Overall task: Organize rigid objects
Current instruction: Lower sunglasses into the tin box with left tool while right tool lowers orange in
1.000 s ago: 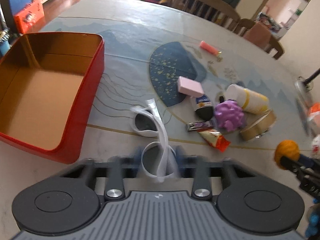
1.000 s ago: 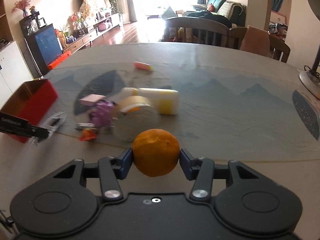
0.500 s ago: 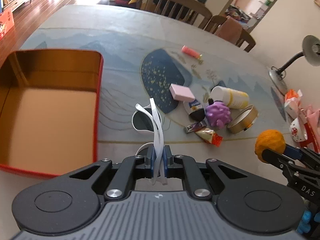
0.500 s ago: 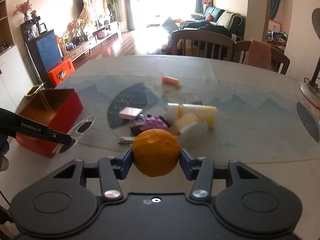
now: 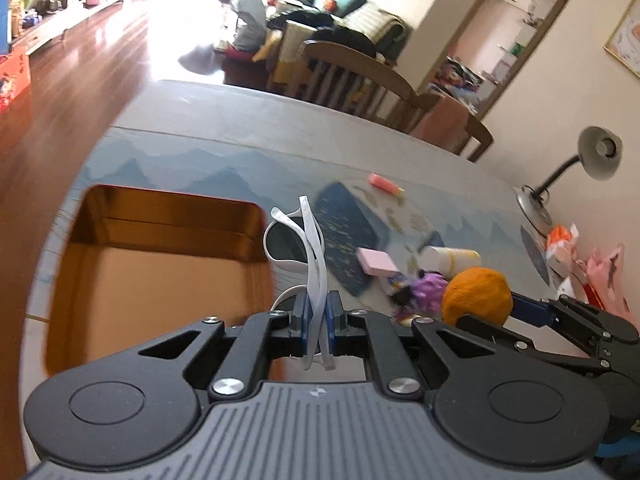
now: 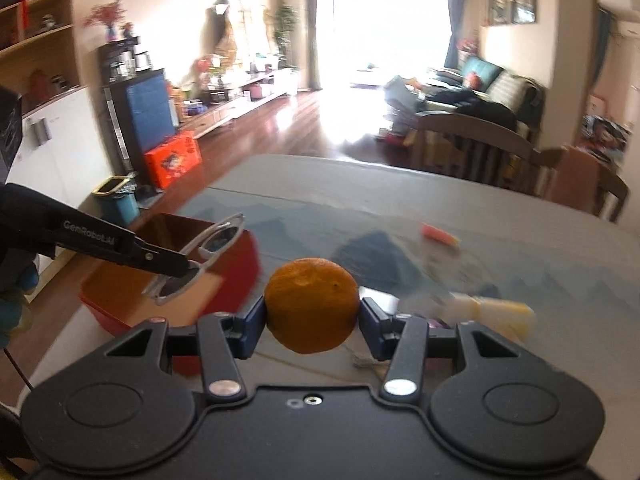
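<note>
My left gripper (image 5: 316,318) is shut on the folded arms of white sunglasses (image 5: 294,240) and holds them in the air by the right edge of the open red box (image 5: 160,256). In the right wrist view the left gripper (image 6: 176,266) holds the sunglasses (image 6: 208,256) above the red box (image 6: 236,268). My right gripper (image 6: 312,316) is shut on an orange (image 6: 312,306), held above the table. The orange (image 5: 476,298) and right gripper also show at the right of the left wrist view.
On the table (image 5: 260,136) to the right of the box lie a pink block (image 5: 376,260), a white and yellow bottle (image 5: 450,258), a purple knobbly toy (image 5: 430,286) and a pink tube (image 5: 384,182). A desk lamp (image 5: 576,172) and chairs (image 5: 360,80) stand at the far edge.
My left gripper shut on the sunglasses, lifted them off the table and carried them to the box. My right gripper moved left with the orange, closer to the left gripper.
</note>
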